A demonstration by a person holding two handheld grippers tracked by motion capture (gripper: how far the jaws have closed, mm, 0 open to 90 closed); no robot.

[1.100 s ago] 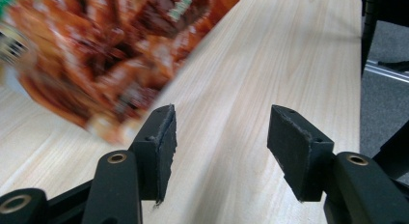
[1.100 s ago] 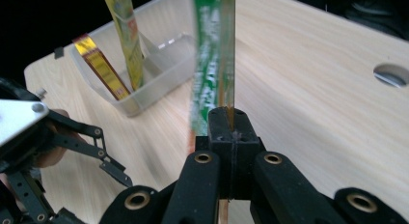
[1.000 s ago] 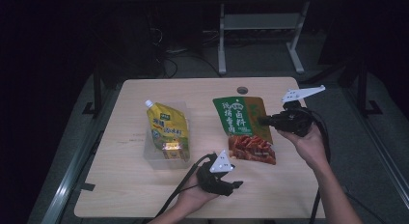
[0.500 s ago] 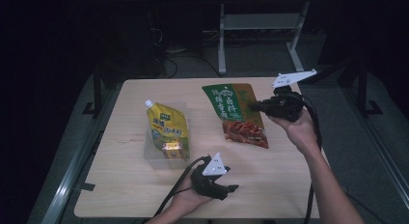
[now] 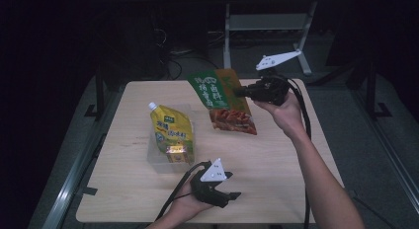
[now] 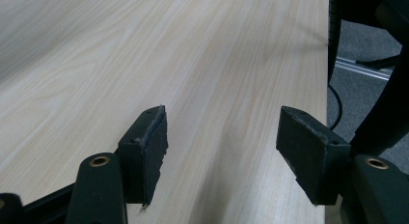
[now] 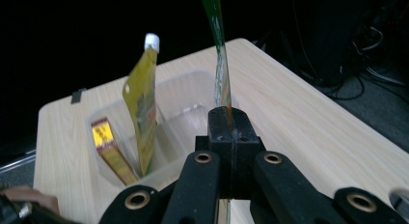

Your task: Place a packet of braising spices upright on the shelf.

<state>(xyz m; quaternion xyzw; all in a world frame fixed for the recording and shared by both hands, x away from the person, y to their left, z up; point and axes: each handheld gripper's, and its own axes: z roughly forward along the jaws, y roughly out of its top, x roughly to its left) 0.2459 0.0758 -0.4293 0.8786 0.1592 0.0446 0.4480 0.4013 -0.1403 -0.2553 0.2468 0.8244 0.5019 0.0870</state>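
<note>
Green snack pouch (image 5: 220,98) pinched in right claw (image 5: 240,92) above table (image 5: 276,160), left claw (image 5: 236,195) spread, just been opening, empty

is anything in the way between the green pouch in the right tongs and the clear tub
The open table between them looks free. The green pouch hangs lifted, pinched in the right tongs. Inside the clear tub, though, the yellow spout pouch already stands and takes up part of the room.
</note>
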